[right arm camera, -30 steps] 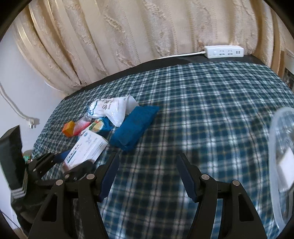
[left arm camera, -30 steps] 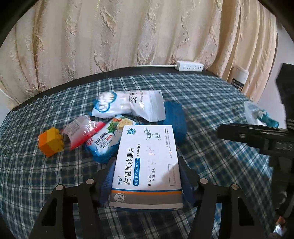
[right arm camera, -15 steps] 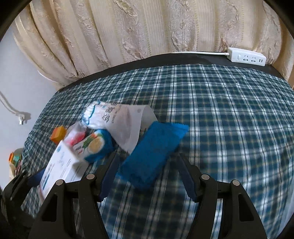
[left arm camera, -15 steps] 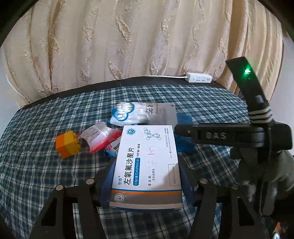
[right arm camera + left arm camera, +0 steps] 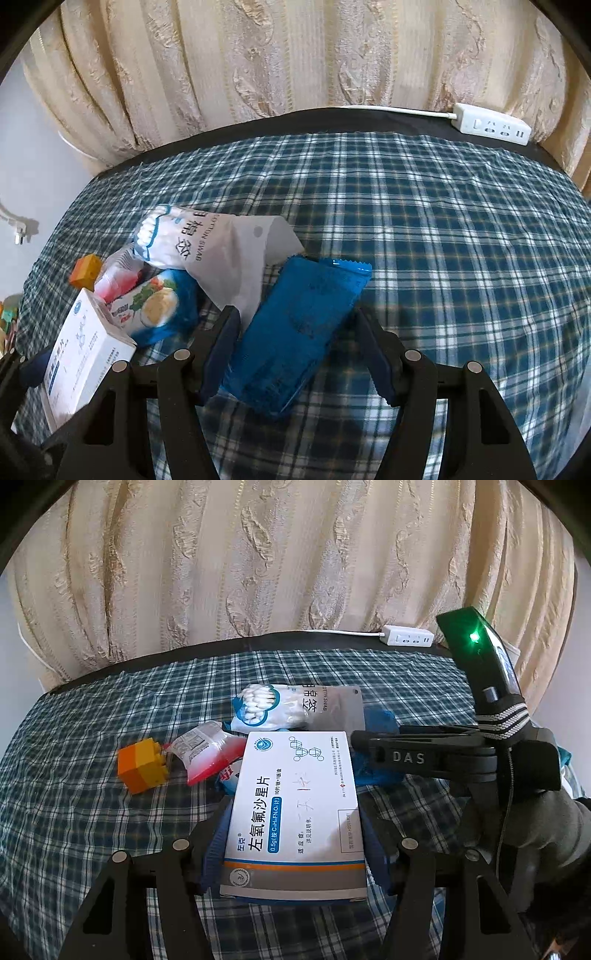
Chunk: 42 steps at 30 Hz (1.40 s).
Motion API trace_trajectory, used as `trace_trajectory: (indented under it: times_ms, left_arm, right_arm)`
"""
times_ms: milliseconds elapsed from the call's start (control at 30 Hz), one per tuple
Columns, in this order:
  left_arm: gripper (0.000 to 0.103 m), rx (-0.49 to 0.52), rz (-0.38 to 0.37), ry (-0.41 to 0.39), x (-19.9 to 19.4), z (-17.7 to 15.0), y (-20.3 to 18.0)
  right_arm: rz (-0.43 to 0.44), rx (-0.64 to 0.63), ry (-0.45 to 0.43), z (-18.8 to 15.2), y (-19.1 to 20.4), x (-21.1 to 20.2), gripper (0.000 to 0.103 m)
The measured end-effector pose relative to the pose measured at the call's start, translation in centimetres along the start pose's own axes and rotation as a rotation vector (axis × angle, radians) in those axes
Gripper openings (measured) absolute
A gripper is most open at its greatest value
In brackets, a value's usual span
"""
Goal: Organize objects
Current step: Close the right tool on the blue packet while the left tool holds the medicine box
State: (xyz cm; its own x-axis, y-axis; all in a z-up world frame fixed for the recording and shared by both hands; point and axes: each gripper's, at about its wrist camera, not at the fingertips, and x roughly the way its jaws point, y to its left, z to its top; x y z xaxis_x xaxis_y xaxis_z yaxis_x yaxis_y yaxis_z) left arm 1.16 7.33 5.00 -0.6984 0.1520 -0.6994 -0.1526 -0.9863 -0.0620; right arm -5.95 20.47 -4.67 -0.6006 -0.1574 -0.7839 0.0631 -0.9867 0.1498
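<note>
Objects lie clustered toward the left side of a plaid-covered table (image 5: 424, 229), whose far edge meets a cream curtain (image 5: 295, 55). Largest, a white cotton swab bag (image 5: 218, 254) overlaps a blue packet (image 5: 295, 332); the right gripper (image 5: 299, 354), fingers spread, straddles that packet's near end. Nearer the front edge, the left gripper (image 5: 291, 845) pinches a white medicine box (image 5: 295, 812). Beside it lie a blue snack pouch (image 5: 159, 306), a red-and-clear sachet (image 5: 203, 753) and a small orange block (image 5: 142, 764). A white power strip (image 5: 493, 125) rests at the far right corner
</note>
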Motion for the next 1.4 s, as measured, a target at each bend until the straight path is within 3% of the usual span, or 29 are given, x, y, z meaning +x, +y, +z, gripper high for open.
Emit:
trace_trajectory:
  times_ms: [300, 667, 900, 1400]
  left_arm:
    - [0.066, 0.007, -0.005, 0.002, 0.0, -0.1, -0.3]
    - [0.066, 0.006, -0.008, 0.0, 0.0, -0.1, -0.4]
    - [0.066, 0.01, -0.009, -0.001, 0.0, -0.2, -0.6]
    - [0.066, 0.022, -0.041, -0.012, -0.2, -0.2, -1.1]
  right_arm:
    - [-0.029, 0.013, -0.012, -0.8, -1.5, -1.0, 0.064]
    - [-0.068, -0.036, -0.008, -0.5, -0.2, -0.4, 0.063]
    - [-0.094, -0.048, -0.017, -0.6, -0.3, -0.5, 0.045]
    - [-0.05, 0.006, -0.059, -2.1, -1.3, -3.8, 0.043]
